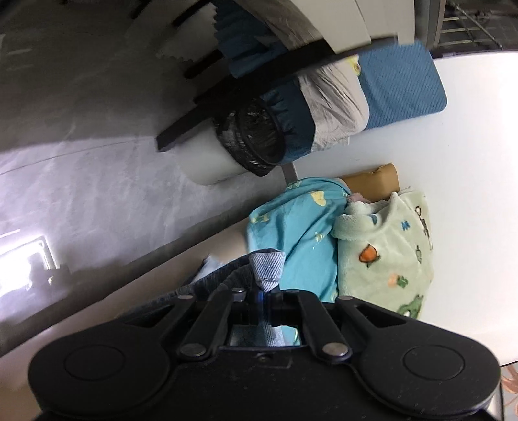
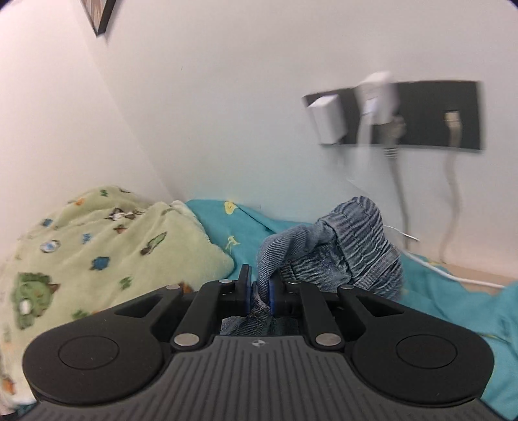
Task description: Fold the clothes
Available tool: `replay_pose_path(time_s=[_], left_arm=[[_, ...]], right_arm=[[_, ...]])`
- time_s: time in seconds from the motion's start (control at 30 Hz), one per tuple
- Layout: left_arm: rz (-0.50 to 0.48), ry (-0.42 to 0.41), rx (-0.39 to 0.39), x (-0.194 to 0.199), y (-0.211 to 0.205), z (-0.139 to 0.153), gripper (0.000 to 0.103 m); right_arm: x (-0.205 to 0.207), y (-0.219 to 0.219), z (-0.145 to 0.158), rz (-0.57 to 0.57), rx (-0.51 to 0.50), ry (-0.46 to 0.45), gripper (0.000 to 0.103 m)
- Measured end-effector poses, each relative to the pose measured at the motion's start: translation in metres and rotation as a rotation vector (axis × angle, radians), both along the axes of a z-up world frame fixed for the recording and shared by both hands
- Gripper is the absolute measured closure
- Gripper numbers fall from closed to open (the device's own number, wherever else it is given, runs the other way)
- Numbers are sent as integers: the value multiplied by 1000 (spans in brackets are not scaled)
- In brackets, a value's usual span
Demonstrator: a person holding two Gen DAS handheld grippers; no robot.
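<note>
1. Writing: the pale green fleece [image 1: 385, 246] carries dark printed letters near its upper edge in the left wrist view, but they are too distorted to read; the right gripper's [image 2: 259, 291] body bears only a small compass-like mark, no words.
2. The denim garment [image 2: 340, 252] is blue jeans cloth with a gathered, ribbed waistband that bunches up in a hump just ahead of the right gripper. Its weave shows plain diagonal twill, paler on the turned-out face.
3. The right gripper's jaws are nearly together, pinching a fold of the denim between the blue pads.
4. The left gripper [image 1: 263, 296] is fully closed on another corner of the denim, whose hemmed tip [image 1: 268, 268] sticks up just beyond the fingers.
5. The denim lies over a turquoise sheet [image 2: 453, 307] printed with small yellow figures, beside the green fleece, which is patterned with dinosaurs and small animals.
6. Behind, a white wall [image 2: 226, 113] holds a dark panel [image 2: 430, 113] with white plugs and hanging cables; a picture frame's corner [image 2: 100, 16] shows at the top.
7. The left wrist view is tilted: grey floor [image 1: 81, 145], a white bin with a black liner [image 1: 255, 136], and what may be a blue cushion [image 1: 401, 84] against a white surface.
</note>
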State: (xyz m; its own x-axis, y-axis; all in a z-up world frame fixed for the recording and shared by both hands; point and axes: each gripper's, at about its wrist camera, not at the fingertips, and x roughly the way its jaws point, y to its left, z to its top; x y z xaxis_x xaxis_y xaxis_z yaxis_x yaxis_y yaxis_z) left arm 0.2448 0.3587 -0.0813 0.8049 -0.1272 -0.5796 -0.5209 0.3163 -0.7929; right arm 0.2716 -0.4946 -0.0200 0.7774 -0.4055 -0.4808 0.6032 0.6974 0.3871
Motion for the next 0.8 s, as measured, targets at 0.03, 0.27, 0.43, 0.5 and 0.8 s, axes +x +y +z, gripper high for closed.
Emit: replay_pose_path(time_s=[0.03,0.27,0.43,0.5,0.8], left_arm=[[1,3,16,13,-2,-6,101],[-59,59,151,81,-14,-46,100],[-89,85,169,90,-15,-61,89],[-88,48,183,81,-15,-57,71],[-70,-79,12,-5,-14,-55,42]], right_arm=[[14,3,-6,-18,-32,-4,95],[111,15,-74,14,-194,109,95],[142,16,-114,68,-251,206,93],[139,16,-112,91,-249,196,78],[62,51,-56,194,-140,123,48]])
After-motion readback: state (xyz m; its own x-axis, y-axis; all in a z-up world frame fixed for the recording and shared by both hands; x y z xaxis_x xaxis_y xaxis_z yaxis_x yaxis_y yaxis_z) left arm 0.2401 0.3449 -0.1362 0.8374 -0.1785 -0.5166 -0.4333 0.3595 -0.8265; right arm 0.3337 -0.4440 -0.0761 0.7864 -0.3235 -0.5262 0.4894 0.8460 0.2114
